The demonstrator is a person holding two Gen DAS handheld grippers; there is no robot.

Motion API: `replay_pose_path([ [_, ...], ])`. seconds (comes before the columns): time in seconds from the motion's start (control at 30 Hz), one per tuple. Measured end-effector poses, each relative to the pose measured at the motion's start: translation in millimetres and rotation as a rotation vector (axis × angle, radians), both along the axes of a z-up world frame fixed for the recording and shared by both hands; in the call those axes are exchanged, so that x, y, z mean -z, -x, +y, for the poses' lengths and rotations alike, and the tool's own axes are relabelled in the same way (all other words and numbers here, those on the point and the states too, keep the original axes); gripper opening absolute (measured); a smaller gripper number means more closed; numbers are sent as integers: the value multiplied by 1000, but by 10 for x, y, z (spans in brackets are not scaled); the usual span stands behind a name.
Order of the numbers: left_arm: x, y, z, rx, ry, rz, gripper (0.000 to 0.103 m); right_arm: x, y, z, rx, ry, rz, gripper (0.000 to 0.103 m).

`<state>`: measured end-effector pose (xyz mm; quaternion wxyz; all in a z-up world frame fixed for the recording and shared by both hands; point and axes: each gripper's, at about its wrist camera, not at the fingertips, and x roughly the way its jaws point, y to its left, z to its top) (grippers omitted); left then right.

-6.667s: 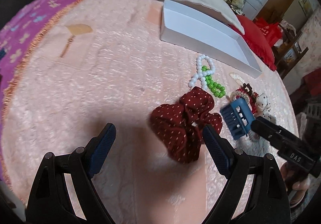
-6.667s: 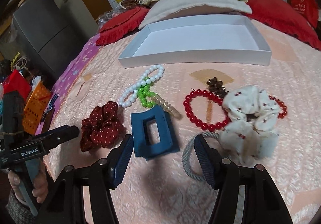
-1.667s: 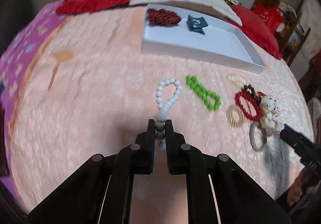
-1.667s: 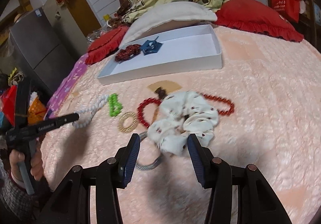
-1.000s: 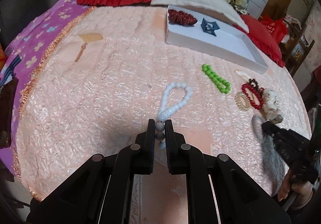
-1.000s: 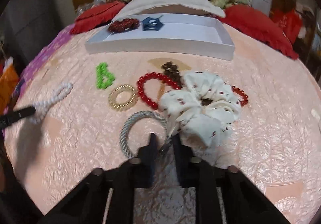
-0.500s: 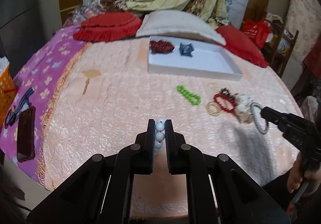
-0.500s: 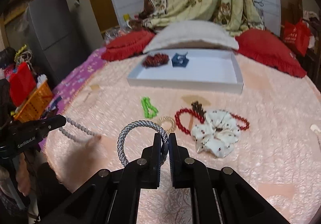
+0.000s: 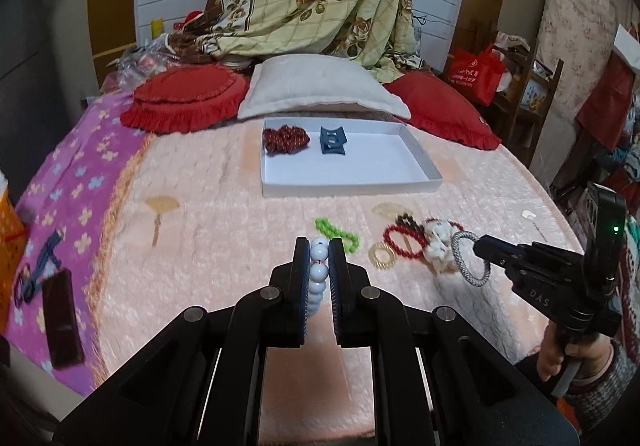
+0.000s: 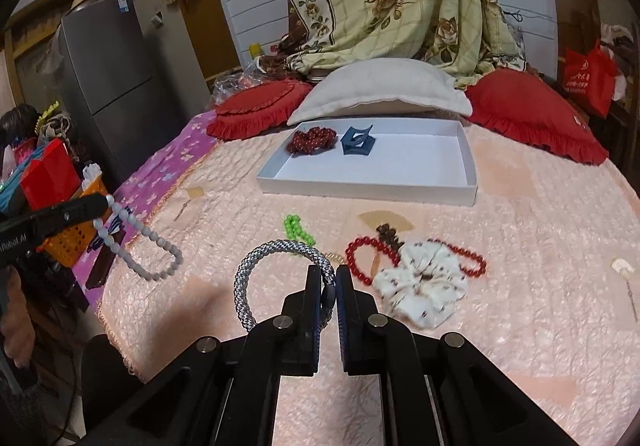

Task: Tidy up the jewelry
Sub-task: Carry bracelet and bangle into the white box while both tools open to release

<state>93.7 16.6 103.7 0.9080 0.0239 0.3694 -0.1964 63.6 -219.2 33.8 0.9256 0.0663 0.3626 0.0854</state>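
The white tray (image 10: pixel 468 170) on the bed holds a dark red scrunchie (image 10: pixel 313 139) and blue clip (image 10: pixel 357 141); left gripper (image 9: pixel 319 258) jaws clamp the white bead bracelet (image 10: pixel 136 242), right gripper (image 10: pixel 329 282) jaws pinch the grey rope bracelet (image 10: pixel 256 266), both aloft; five pieces remain on the bedspread (image 10: pixel 540 214)

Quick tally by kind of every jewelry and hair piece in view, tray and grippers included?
Scrunchies: 2, dark red, white
Hair claw: 1, blue
Bead bracelets: 5, white, green, two red, dark brown
Rope ring: 1, grey
Gold ring: 1
Total: 10
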Motion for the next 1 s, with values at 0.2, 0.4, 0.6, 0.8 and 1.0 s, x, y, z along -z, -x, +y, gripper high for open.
replay_pose_path([
  [0.2,-120,-518,-219,11,-56,-11,8,-52,-462,-219,26,12,24,7],
  [0.4,-174,-1109,-498,26,-55,24,8,-12,-1055,-463,74,-28,71,7],
  [0.6,-177,-1621,-931,72,-55,48,8,58,-1551,-625,109,-6,100,7],
  [0.8,-98,-2107,-1536,138,-35,92,8,209,-1914,-971,175,10,123,7],
  [1.0,134,-2549,-2151,198,-53,136,8,398,-2238,-1268,222,4,138,7],
])
